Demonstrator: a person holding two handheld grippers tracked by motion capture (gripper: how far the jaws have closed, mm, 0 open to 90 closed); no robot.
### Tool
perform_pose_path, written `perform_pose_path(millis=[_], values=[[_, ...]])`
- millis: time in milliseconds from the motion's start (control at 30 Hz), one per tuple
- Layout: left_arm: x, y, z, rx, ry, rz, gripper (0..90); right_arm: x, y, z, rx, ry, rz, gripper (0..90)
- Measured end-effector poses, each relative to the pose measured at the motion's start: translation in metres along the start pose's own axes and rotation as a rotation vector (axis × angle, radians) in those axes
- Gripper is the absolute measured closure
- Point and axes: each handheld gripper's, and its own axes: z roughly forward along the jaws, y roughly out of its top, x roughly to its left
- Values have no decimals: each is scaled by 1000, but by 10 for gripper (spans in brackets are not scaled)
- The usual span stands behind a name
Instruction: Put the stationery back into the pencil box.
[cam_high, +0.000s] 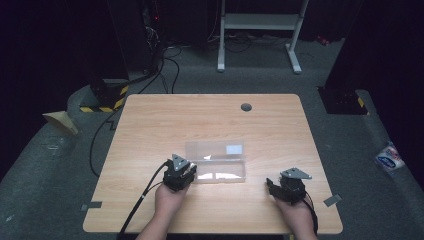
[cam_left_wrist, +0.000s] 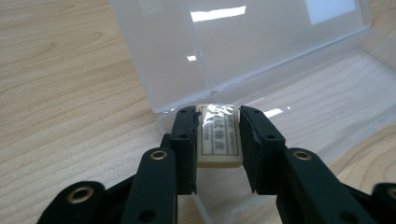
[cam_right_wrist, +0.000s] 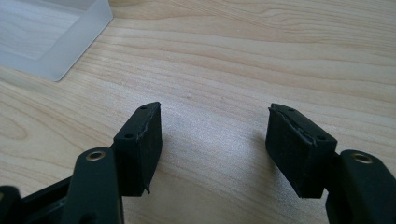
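L tool (cam_left_wrist: 218, 140) pinches wrapped eraser (cam_left_wrist: 218, 141) at edge of open clear box (cam_left_wrist: 280, 60); R tool (cam_right_wrist: 215, 144) spread, empty, over worktop (cam_right_wrist: 233, 60).

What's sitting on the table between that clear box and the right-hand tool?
Nothing: in the high view, bare wooden table separates the clear box from the right tool.

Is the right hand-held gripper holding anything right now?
No: in its own view the right hand-held gripper stands with jaws wide apart over bare wooden table, nothing between them.
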Motion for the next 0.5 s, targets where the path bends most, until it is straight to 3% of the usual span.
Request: perform_pose_path(millis=[400, 500], values=[[0, -2, 4, 12, 0, -7, 674, 0, 0, 0, 0, 0, 0, 360], [1, -2, 3, -4, -13, -23, 630, 0, 0, 0, 0, -1, 0, 360]])
